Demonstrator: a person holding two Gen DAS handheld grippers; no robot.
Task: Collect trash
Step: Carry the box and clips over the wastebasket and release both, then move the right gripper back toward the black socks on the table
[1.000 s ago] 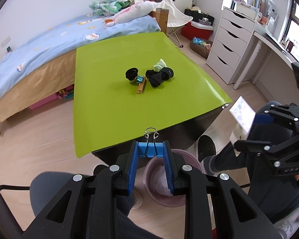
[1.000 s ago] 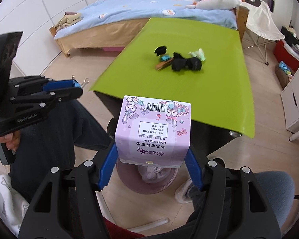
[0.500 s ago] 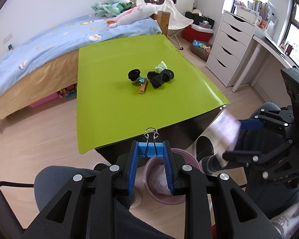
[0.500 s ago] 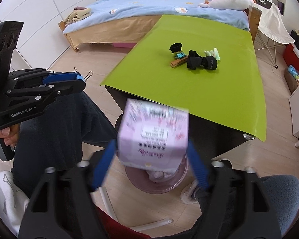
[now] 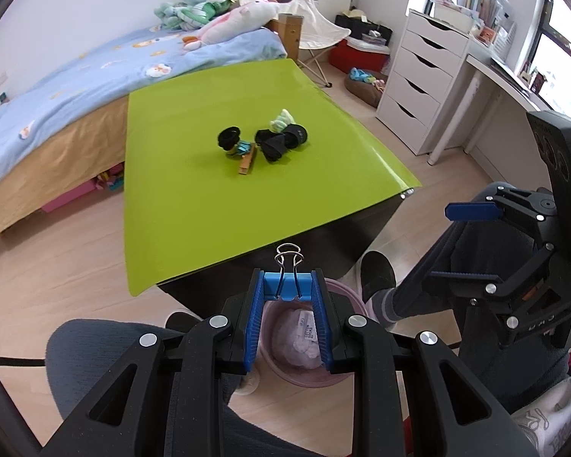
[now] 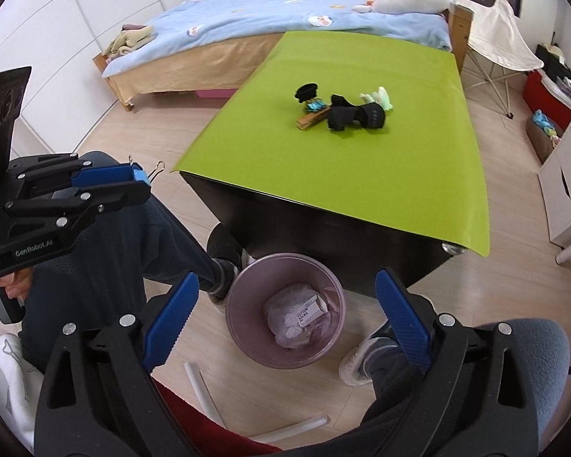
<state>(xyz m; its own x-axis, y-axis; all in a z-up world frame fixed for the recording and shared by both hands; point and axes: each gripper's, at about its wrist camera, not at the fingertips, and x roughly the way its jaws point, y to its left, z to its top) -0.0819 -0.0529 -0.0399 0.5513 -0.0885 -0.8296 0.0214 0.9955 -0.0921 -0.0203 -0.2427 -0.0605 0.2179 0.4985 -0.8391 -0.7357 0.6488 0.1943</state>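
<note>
My left gripper is shut on a blue binder clip with wire handles, held above the pink trash bin; it also shows in the right wrist view. My right gripper is open and empty directly above the bin, which holds crumpled paper and a small box. On the green table lie a black cap, a wooden clothespin, a black cloth bundle and a pale green wad.
A bed with a blue cover stands behind the table. White drawers and a desk are at the right. The person's legs and feet flank the bin. A folding chair stands at the back.
My right gripper opened and let go of the purple box, which dropped into the bin. My left gripper kept the binder clip and barely moved.
</note>
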